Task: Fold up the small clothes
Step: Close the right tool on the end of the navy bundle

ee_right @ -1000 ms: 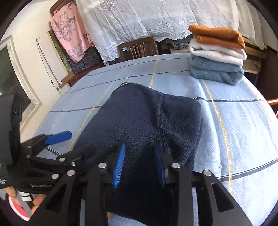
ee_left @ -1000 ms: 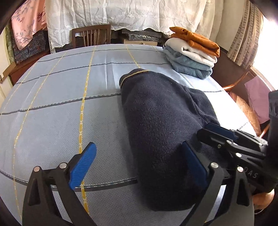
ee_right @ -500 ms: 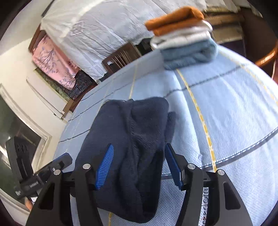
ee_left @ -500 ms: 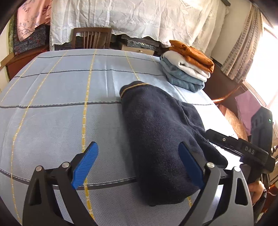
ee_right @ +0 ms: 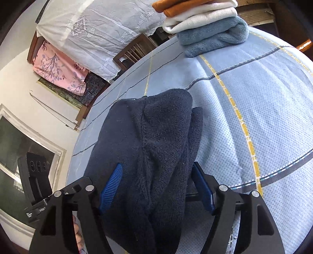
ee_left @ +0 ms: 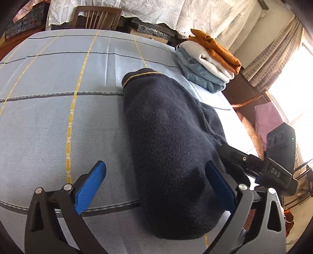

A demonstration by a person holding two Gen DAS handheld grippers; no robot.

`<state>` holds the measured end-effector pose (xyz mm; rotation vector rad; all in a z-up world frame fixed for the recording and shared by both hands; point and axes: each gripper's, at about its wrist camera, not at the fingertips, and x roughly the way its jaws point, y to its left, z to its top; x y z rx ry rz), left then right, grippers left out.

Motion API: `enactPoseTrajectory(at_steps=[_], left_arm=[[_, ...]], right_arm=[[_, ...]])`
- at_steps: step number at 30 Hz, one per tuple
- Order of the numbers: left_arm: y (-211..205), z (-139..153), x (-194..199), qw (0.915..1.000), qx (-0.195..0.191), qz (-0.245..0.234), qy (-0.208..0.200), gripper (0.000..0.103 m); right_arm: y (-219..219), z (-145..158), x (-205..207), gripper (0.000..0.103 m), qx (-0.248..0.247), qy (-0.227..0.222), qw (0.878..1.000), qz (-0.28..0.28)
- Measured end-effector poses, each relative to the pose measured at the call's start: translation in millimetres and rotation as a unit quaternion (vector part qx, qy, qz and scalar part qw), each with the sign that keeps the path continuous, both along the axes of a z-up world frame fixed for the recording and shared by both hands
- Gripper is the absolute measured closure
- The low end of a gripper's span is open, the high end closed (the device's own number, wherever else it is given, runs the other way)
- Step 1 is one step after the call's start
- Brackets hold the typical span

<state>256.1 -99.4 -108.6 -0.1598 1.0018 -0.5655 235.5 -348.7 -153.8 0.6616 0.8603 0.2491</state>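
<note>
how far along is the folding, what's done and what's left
Done: three folded items stacked at the table's far edge, orange on top. In hand: the navy sweater, folded into a long bundle, lies between the open left gripper and open right gripper; neither grips it. Left: probably a final fold, then stacking.

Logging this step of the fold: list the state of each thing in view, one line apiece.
navy sweater: folded lengthwise, lying on the table, not yet stacked.
left gripper: open, its near end between the pads.
right gripper: open, straddling the sweater's bunched end.
stack of folded clothes: folded; orange on top, white, then blue.
tablecloth: spread flat.
wooden chair: upright behind the table.
</note>
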Motion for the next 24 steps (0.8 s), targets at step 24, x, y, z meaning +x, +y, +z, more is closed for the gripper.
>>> enactPoseTrajectory(at_steps=[24], left_arm=[[-7.6, -7.2, 3.3, 0.9998, -0.001, -0.017, 0.005, 0.004]], right_arm=[[-8.5, -1.9, 1.5, 0.014, 0.032, -0.002, 0.999, 0.019]])
